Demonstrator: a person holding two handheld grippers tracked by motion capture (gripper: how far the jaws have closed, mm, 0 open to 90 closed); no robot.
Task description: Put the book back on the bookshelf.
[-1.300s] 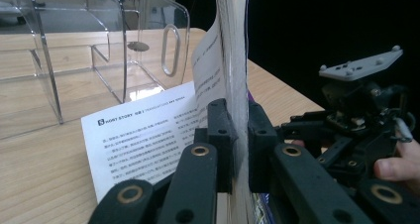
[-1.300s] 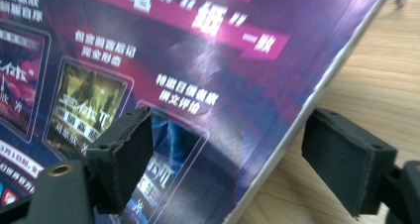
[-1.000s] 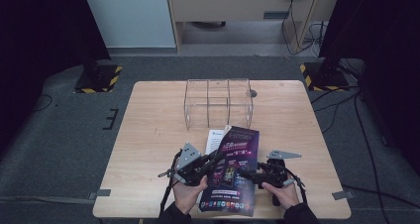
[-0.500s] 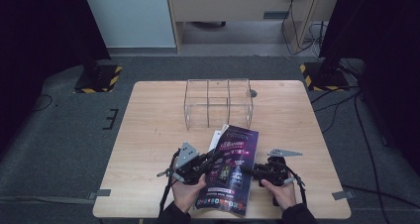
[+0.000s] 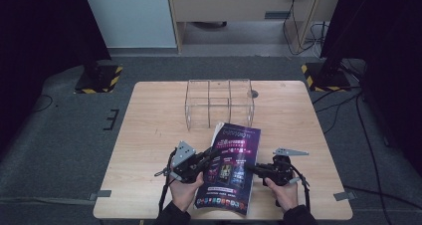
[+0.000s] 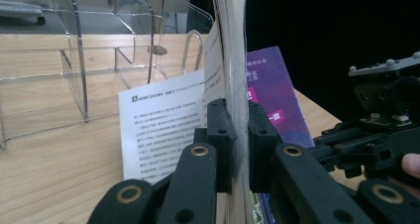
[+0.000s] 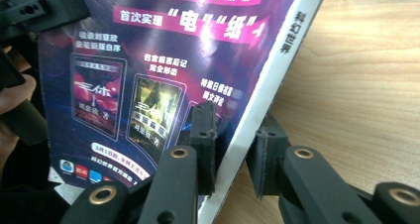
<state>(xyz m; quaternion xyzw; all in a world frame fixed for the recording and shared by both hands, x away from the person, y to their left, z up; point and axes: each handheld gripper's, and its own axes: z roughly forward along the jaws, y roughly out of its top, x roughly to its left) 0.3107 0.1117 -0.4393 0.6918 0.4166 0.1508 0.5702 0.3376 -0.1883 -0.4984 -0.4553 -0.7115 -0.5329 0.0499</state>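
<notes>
- Two grippers met at one magazine (image 5: 230,168) in the high view, near the table's (image 5: 149,135) front edge, just short of the clear acrylic rack (image 5: 219,103); the left gripper (image 5: 205,161) took its left edge, the right gripper (image 5: 254,170) its spine side, probably to lift it level.
- From the left gripper view, the jaws were clamped on the page edges (cover standing upright), with a loose printed sheet (image 6: 163,130) beside them.
- Seen from the right gripper view, the jaws had just been closing around the spine (image 7: 262,95); a small gap remained at one pad.
</notes>
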